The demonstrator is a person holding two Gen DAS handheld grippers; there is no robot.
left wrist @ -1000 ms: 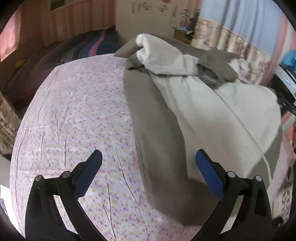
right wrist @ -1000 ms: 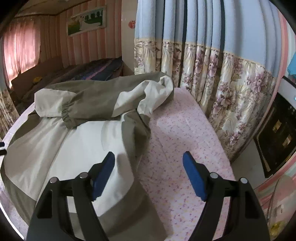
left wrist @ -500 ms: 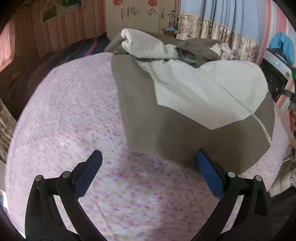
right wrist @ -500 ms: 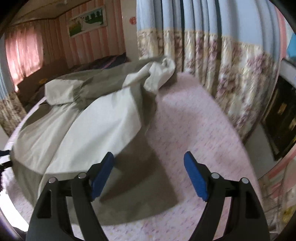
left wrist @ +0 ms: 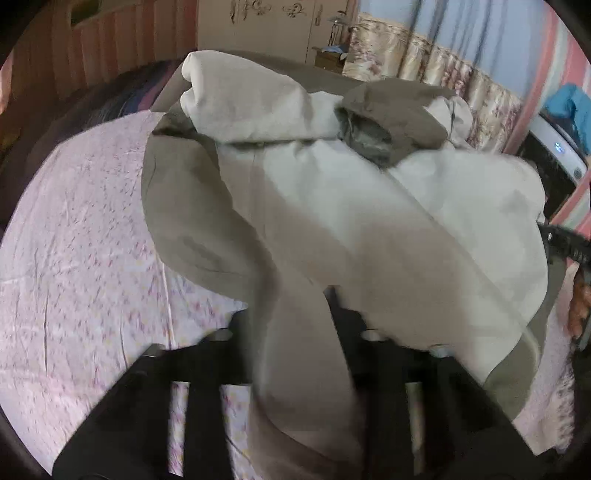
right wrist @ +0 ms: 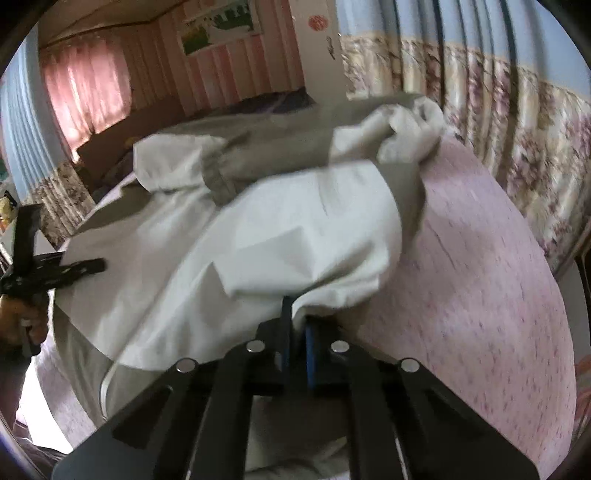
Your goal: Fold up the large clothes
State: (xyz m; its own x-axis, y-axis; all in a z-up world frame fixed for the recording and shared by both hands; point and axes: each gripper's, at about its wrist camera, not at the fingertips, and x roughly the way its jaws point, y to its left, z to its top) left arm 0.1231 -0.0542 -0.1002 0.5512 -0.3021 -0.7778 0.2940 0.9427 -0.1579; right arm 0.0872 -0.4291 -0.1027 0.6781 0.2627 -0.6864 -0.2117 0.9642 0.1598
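A large olive and cream jacket [left wrist: 332, 206] lies on the bed, sleeves folded across its far end. My left gripper [left wrist: 295, 332] is shut on the jacket's near hem, and the cloth drapes over and hides its fingertips. In the right wrist view the jacket [right wrist: 280, 229] bulges upward, and my right gripper [right wrist: 297, 332] is shut on its hem, with blue pads [right wrist: 309, 350] close together around the cloth. The left gripper [right wrist: 55, 271] shows at the left edge there; the right gripper [left wrist: 565, 245] shows at the right edge of the left wrist view.
The bed has a pink floral sheet [left wrist: 81, 258], also in the right wrist view [right wrist: 480, 266]. Floral curtains [right wrist: 498, 122] hang beyond the bed's far side. A dark blanket [left wrist: 110, 107] lies at the head. A cabinet [left wrist: 258, 26] stands behind.
Both grippers went from open above the bed to shut on the jacket's near hem. The hem is now lifted and the cloth bunches up toward the cameras.
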